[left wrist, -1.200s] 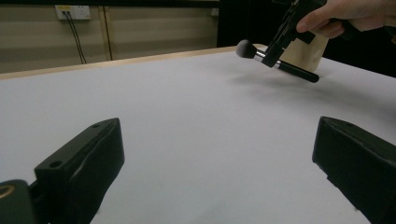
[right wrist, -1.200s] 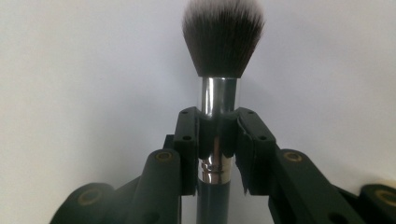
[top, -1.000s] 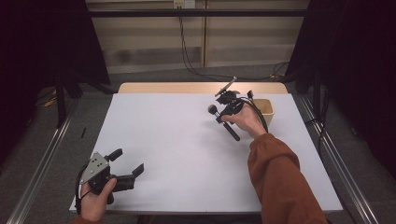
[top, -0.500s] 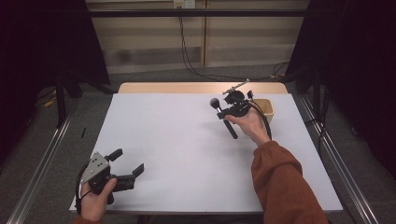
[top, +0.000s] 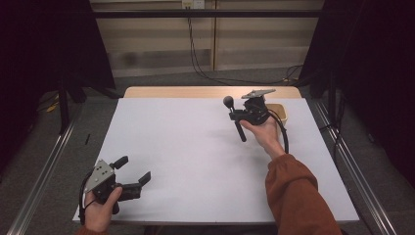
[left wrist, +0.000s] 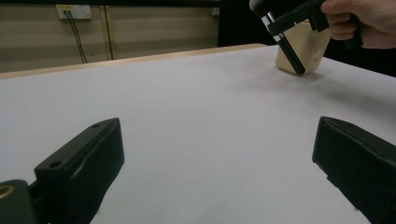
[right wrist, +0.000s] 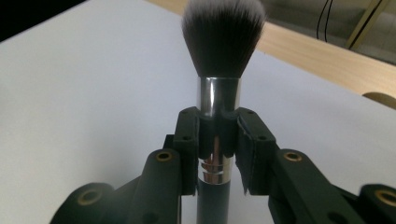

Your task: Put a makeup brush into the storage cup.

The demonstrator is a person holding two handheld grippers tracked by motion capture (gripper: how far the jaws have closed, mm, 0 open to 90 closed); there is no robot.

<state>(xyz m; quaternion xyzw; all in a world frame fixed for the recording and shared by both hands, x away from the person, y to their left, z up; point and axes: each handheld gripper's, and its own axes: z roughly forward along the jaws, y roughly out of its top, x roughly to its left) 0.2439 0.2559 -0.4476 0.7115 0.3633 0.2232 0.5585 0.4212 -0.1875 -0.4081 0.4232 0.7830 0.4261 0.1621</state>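
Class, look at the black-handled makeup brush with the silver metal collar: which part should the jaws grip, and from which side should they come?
Grip the makeup brush at its silver collar, coming square to the handle from the side. The collar is rigid and round, while the bristles above would splay. The right gripper holds it just so, clamped on either side of the collar.

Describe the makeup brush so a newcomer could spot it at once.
Start at the white table and go to its far right, beside the beige cup. The makeup brush is clamped there in the right tool: dark bristle head, silver collar, black handle.
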